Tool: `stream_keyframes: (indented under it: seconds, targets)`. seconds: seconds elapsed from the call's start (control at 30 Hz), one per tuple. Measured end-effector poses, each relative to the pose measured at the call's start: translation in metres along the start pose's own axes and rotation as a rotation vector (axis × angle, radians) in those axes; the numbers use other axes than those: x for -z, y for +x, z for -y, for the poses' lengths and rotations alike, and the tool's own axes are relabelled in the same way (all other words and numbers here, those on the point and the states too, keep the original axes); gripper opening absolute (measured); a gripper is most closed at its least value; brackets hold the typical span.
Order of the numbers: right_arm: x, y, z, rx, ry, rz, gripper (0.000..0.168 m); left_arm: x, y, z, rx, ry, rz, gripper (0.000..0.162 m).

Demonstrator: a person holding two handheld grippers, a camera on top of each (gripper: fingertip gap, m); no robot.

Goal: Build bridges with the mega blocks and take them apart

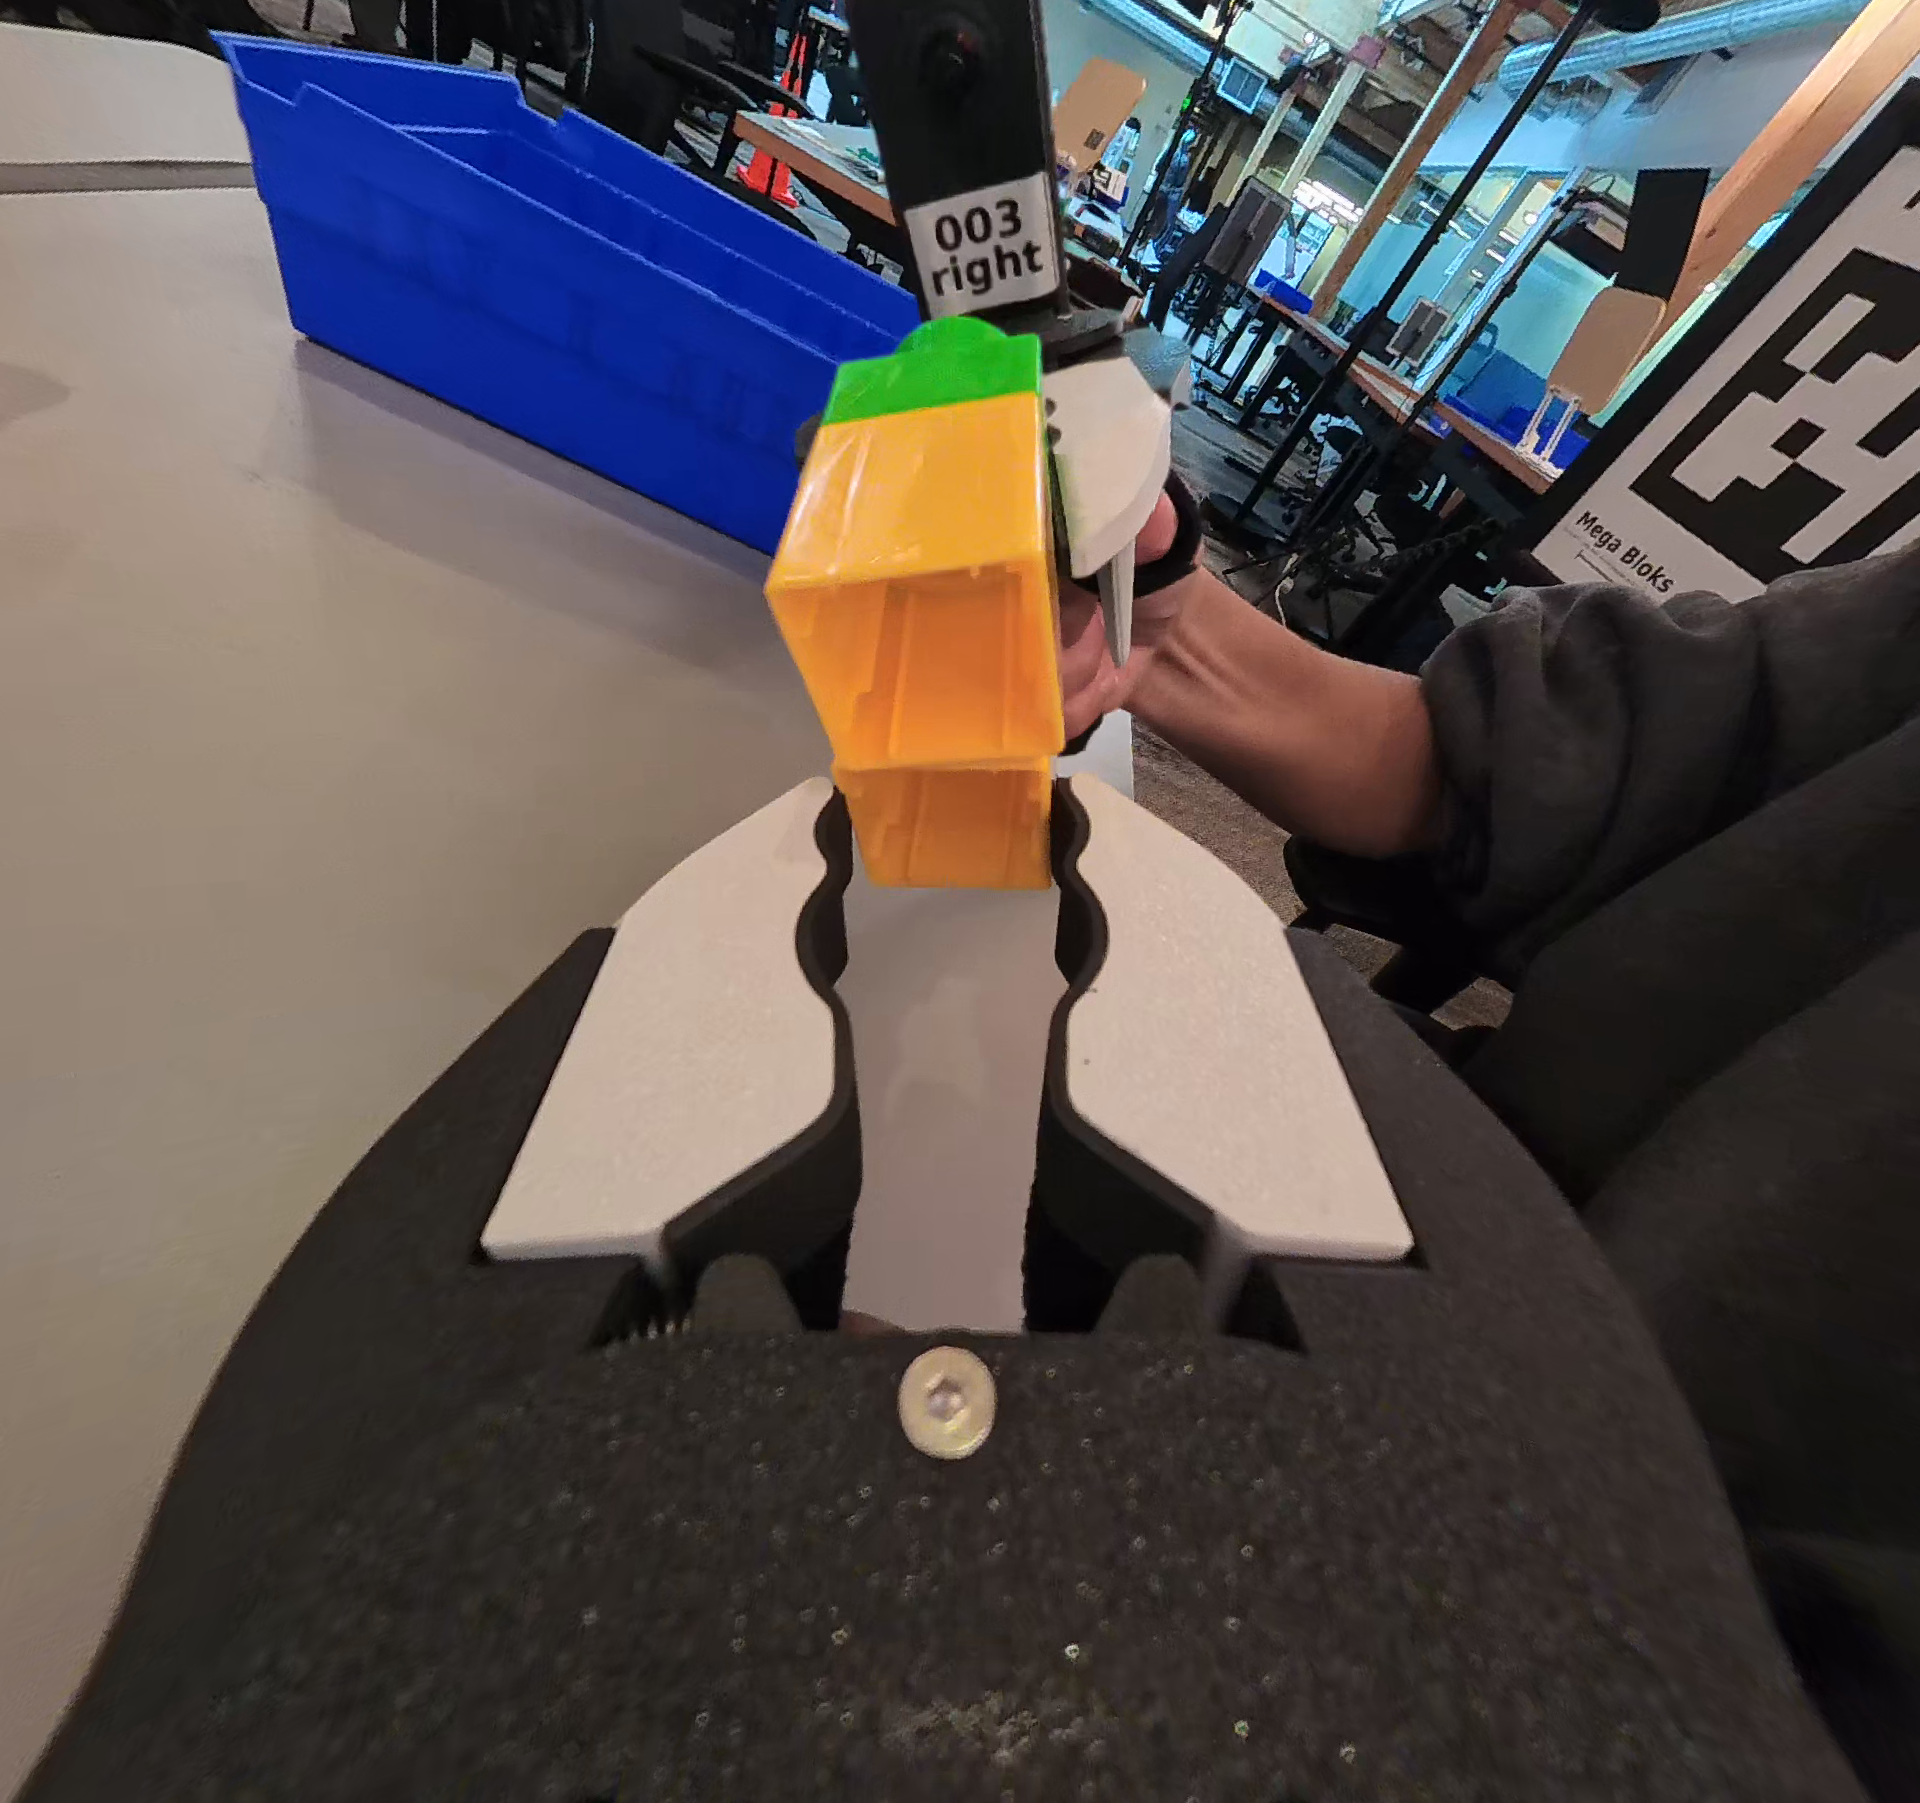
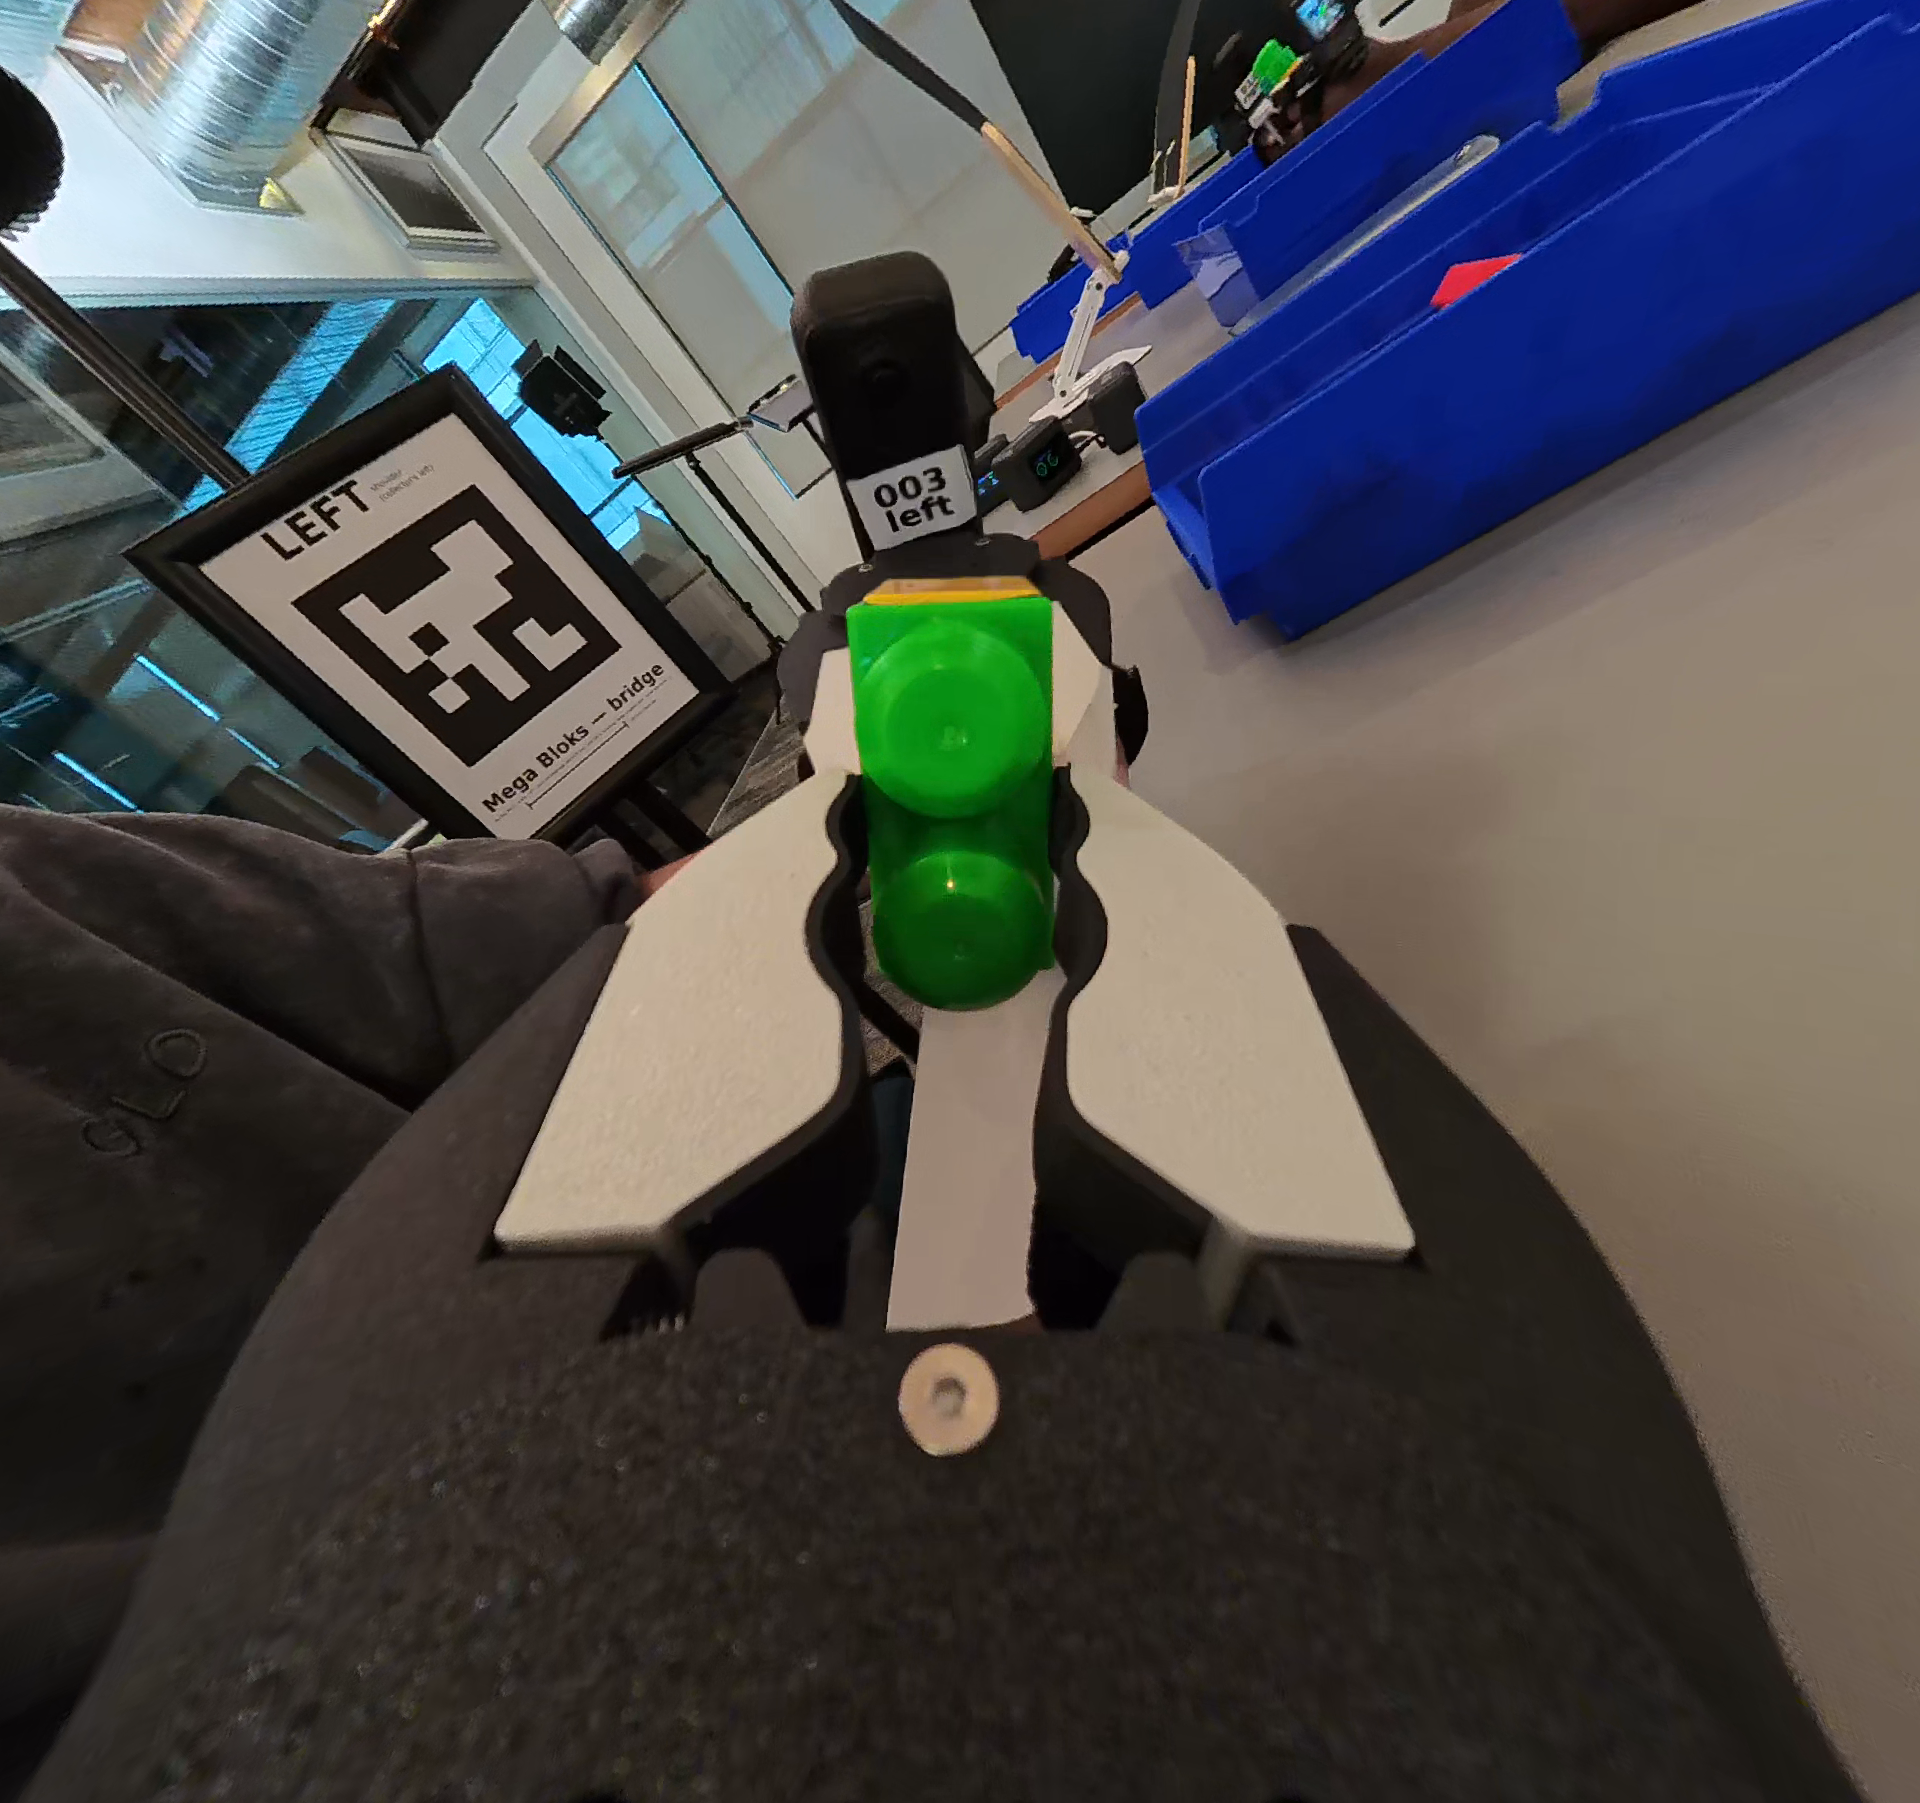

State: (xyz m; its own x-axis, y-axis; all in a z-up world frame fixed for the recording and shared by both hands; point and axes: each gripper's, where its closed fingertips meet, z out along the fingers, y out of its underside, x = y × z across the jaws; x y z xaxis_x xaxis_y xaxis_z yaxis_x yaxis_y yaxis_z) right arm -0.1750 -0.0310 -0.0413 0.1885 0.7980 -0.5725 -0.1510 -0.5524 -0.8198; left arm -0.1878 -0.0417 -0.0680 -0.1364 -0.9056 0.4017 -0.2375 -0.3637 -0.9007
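A yellow mega block (image 1: 920,600) and a green mega block (image 1: 940,371) are joined and held in the air between my two grippers, which face each other. My left gripper (image 1: 948,808) is shut on the yellow block's near end, whose hollow underside faces the camera. The right gripper's white finger (image 1: 1117,444) shows beside the green end. In the right wrist view my right gripper (image 2: 956,865) is shut on the green block (image 2: 951,714), whose two studs face the camera. A sliver of the yellow block (image 2: 951,593) and the left gripper's fingers (image 2: 1078,683) show behind it.
A grey table (image 1: 312,714) lies below the blocks. A long blue bin (image 1: 540,299) stands on it; in the right wrist view the bin (image 2: 1507,465) holds a red block (image 2: 1475,280). Framed marker signs (image 2: 447,631) stand off the table. A sleeved arm (image 1: 1558,714) holds the right gripper. The grippers are tip to tip, or close to it.
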Motion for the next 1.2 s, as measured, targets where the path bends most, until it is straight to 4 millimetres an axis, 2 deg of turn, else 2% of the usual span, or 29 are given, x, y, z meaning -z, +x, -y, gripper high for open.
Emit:
stream_keyframes:
  seconds: [0.33, 0.47, 0.53, 0.6, 0.67, 0.77, 0.8, 0.83, 1.2]
  targets:
    - [-0.002, 0.008, 0.002, 0.100, -0.003, -0.118, 0.034, -0.005, -0.010, -0.005, 0.056, 0.017, 0.008, 0.037]
    - [0.001, 0.007, 0.007, 0.055, 0.026, -0.075, 0.034, -0.004, -0.010, 0.000, 0.054, 0.055, 0.008, 0.038]
    - [0.009, 0.007, 0.016, 0.005, 0.090, -0.044, 0.034, 0.003, -0.006, 0.008, 0.037, 0.082, -0.002, 0.047]
    - [0.012, 0.006, 0.016, -0.003, 0.090, -0.025, 0.034, 0.012, -0.009, 0.019, 0.057, 0.127, 0.011, 0.055]
    - [0.009, 0.008, 0.011, -0.001, 0.069, -0.031, 0.034, 0.019, -0.013, 0.031, 0.076, 0.182, 0.016, 0.055]
    - [0.002, 0.012, 0.004, -0.008, 0.048, -0.045, 0.034, 0.015, -0.014, 0.038, 0.069, 0.188, 0.025, 0.049]
    - [-0.001, 0.012, 0.000, -0.003, 0.031, -0.047, 0.034, 0.013, -0.015, 0.039, 0.068, 0.185, 0.036, 0.048]
    - [-0.002, 0.012, -0.002, -0.001, 0.025, -0.047, 0.034, 0.012, -0.018, 0.039, 0.070, 0.185, 0.056, 0.040]
    - [-0.002, 0.019, -0.006, -0.022, 0.017, -0.060, 0.034, 0.009, -0.025, 0.036, 0.094, 0.198, 0.061, 0.037]
